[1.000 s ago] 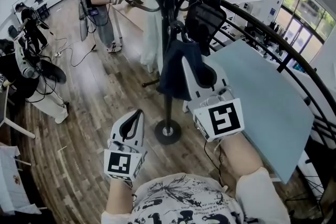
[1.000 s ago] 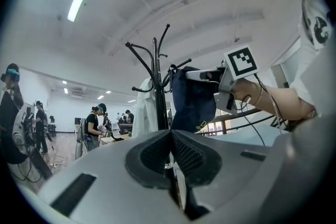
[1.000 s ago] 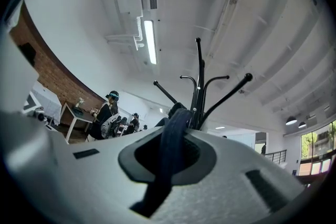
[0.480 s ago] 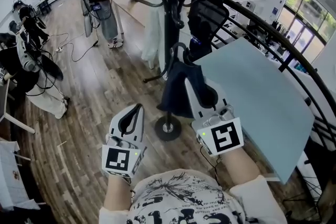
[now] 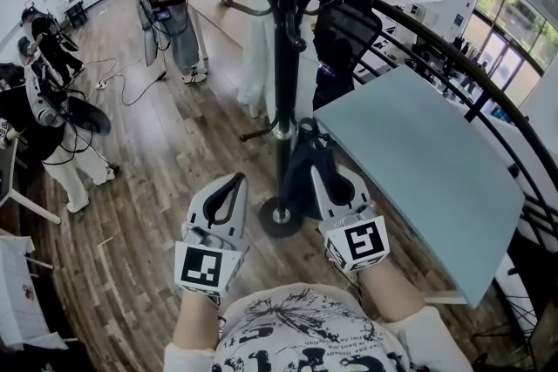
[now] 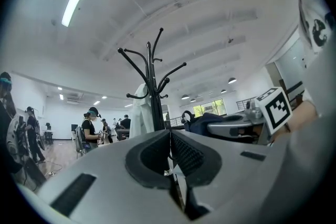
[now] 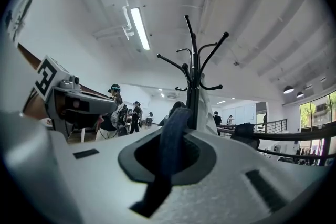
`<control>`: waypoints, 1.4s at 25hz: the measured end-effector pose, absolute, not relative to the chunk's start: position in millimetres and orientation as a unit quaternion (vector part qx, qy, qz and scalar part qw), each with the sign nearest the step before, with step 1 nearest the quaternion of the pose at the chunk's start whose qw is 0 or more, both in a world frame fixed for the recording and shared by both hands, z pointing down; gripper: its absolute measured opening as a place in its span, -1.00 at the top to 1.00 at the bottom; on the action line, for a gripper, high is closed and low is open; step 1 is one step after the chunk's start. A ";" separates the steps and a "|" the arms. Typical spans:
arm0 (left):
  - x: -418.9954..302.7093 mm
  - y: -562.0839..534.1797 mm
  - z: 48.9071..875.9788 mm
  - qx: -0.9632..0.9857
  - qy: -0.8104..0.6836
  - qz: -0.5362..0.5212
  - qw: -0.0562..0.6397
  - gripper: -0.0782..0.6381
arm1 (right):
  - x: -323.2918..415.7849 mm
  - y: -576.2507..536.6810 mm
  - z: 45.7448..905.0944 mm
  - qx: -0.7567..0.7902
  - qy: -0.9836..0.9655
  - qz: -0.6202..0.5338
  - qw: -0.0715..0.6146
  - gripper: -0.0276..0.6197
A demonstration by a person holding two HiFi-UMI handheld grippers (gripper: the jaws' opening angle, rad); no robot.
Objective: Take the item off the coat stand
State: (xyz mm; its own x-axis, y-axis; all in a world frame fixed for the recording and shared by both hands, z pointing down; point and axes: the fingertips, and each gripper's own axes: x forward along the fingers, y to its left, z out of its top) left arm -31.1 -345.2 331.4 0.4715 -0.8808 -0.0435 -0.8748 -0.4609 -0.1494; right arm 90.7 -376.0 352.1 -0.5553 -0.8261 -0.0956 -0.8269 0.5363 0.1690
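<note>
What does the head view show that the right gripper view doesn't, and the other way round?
Only the head view: the stand's base and the square marker on the right gripper.
Only the right gripper view: the stand's very top, a ceiling light, and the right gripper's jaws shut on the blue cloth.
Both: the stand's pole, the blue cloth and the left gripper.
</note>
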 end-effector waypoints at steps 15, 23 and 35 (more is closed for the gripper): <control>-37.9 -340.8 326.4 -0.846 0.528 -0.015 0.079 0.77 | 89.9 -368.0 348.4 -0.465 0.877 0.119 -0.010 0.91; -33.9 -338.2 324.4 -0.848 0.525 -0.007 0.078 0.77 | 90.8 -360.4 350.3 -0.464 0.878 0.119 -0.013 0.92; -28.0 -340.9 322.8 -0.850 0.520 -0.002 0.085 0.77 | 94.6 -358.9 344.1 -0.470 0.874 0.121 -0.006 0.92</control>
